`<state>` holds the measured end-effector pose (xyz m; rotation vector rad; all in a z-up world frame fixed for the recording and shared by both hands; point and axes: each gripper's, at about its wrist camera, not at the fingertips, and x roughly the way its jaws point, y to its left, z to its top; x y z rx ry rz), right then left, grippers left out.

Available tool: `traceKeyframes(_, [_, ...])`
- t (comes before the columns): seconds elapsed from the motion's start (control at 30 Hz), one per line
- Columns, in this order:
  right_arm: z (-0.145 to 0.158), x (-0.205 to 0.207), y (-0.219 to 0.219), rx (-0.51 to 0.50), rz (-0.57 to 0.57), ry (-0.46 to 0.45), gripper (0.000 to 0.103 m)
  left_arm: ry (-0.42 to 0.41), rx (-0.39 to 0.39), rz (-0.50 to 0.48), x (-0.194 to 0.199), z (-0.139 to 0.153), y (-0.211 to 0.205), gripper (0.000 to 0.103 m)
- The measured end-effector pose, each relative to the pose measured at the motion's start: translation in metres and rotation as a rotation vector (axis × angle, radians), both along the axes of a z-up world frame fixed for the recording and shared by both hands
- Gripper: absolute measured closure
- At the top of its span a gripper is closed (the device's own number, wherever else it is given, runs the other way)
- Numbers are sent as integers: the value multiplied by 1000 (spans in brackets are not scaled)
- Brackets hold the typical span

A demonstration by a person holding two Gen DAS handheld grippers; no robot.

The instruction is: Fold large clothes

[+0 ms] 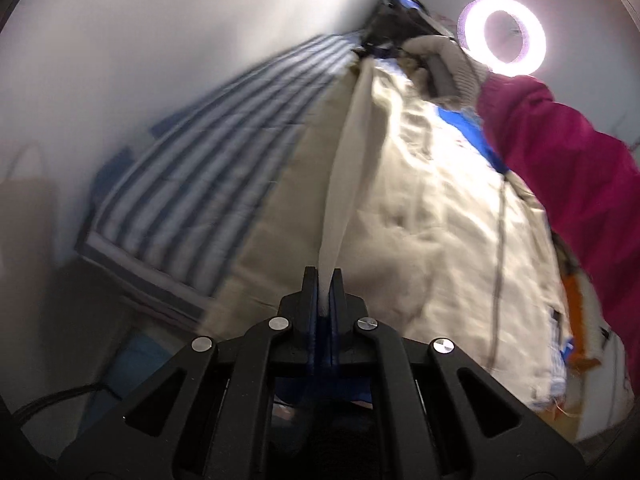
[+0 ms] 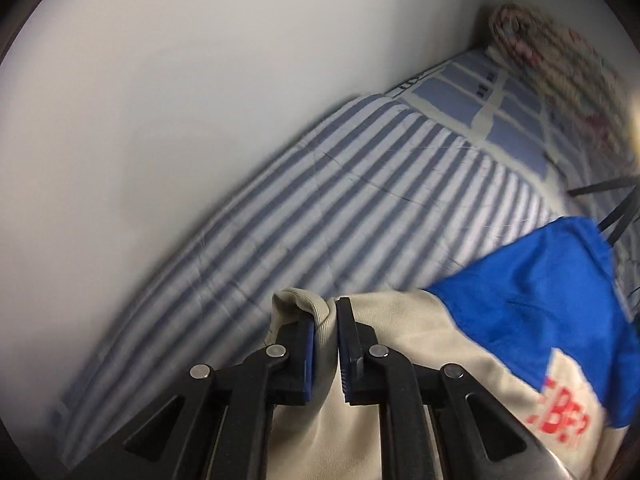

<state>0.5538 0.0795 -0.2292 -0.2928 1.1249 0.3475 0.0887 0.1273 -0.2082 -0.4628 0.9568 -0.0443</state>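
- Striped bed cover [image 2: 360, 184] against a pale wall; cream jacket [image 1: 420, 208] with blue panel spread on it.
- Soft, limp, bulky cloth: hold by the hems.
- Left tongs [image 1: 326, 280] clamped on a taut edge.
- Right tongs [image 2: 325, 320] nipping the ribbed cuff [image 2: 298, 300].

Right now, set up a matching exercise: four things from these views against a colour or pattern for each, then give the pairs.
Things:
1. garment
2. bedspread
3. sleeve
4. ring light

Descriptions:
A. magenta
B. glowing white
C. cream with a blue panel and red lettering
D. blue and white stripes

Pairs: 1-C, 2-D, 3-A, 4-B
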Motion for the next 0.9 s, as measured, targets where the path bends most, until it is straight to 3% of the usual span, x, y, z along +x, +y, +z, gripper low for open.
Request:
traceKeyframes(0.13, [-42, 5, 23, -100, 30, 29, 85, 91, 47, 23, 6, -23, -7, 100])
traceKeyframes(0.23, [-43, 2, 19, -96, 44, 8, 79, 99, 71, 24, 4, -22, -13, 100])
traceKeyframes(0.27, [-35, 1, 12, -64, 43, 14, 72, 98, 66, 29, 3, -22, -13, 100])
traceKeyframes(0.37, [0, -14, -14, 33, 74, -29, 39, 100, 39, 36, 6, -22, -6, 100])
traceKeyframes(0.4, [13, -21, -25, 68, 81, -60, 35, 97, 34, 38, 6, -22, -5, 100])
traceKeyframes(0.53, [39, -40, -82, 219, 46, -83, 36, 99, 22, 33, 6, -24, 0, 100])
traceKeyframes(0.57, [36, -40, -94, 235, 22, -75, 41, 99, 19, 34, 6, -24, 0, 100])
traceKeyframes(0.6, [31, -41, -103, 236, 6, -68, 52, 99, 13, 34, 6, -25, 2, 100])
traceKeyframes(0.67, [10, -37, -120, 203, -40, -38, 64, 102, 1, 39, 9, -26, 7, 100])
traceKeyframes(0.73, [-15, -29, -132, 158, -96, -12, 71, 103, -5, 43, 8, -24, 9, 100])
traceKeyframes(0.8, [-43, -17, -145, 82, -162, 13, 73, 99, -9, 46, 7, -24, 8, 100])
traceKeyframes(0.9, [-48, -12, -163, 163, -224, 13, 73, 89, -34, 43, 5, -21, 12, 98])
